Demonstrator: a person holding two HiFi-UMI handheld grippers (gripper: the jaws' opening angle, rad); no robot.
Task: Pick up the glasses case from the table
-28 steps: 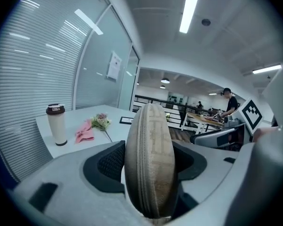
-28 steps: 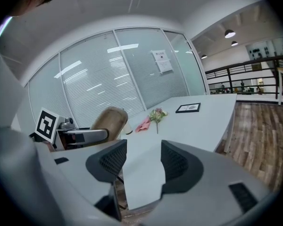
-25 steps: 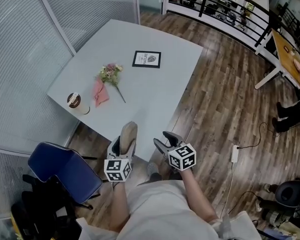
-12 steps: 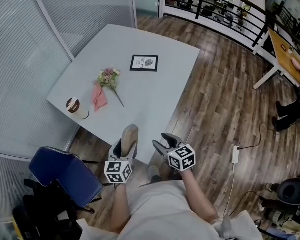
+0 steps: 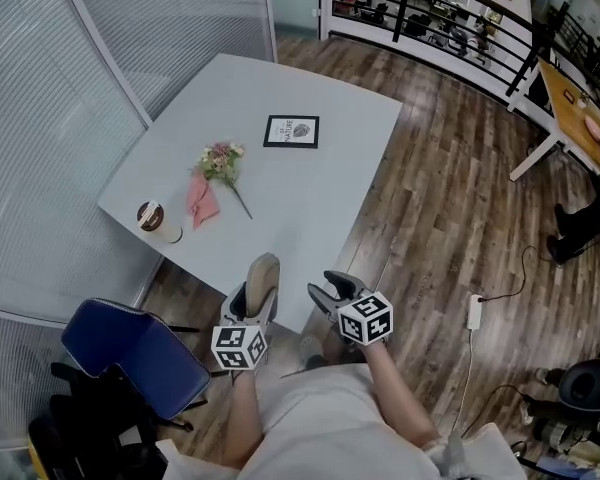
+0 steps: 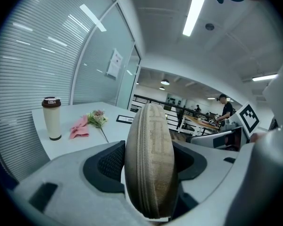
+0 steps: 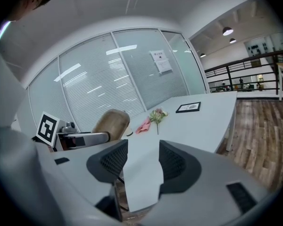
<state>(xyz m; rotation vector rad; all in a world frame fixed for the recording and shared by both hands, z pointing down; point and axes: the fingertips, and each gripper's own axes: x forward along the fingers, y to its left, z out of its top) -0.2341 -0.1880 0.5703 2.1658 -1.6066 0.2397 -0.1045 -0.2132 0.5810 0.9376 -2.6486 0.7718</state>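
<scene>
I'm pinching the zipped-shut glasses case (image 6: 151, 159) in the left gripper (image 5: 252, 293), just off the near edge of the table (image 5: 310, 188); the lidded cup (image 5: 152, 218) is hiding its contents. Nothing is shifting since a second ago (only the empty right gripper (image 7: 142, 161), jaws spread, has just been narrowing slightly). The case's long axis is pointing along the jaws, toward the table

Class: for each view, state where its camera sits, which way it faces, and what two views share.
Head view: on the person's head, facing steeply down at the table; shows torso, left gripper, right gripper.
Left gripper view: rides that gripper, looks along jaws shut on the glasses case, towards cup and flowers.
Right gripper view: rides that gripper, looks along empty open jaws, which just closed slightly, across the table; left gripper visible.
Shared: both gripper views show flowers and framed picture.
</scene>
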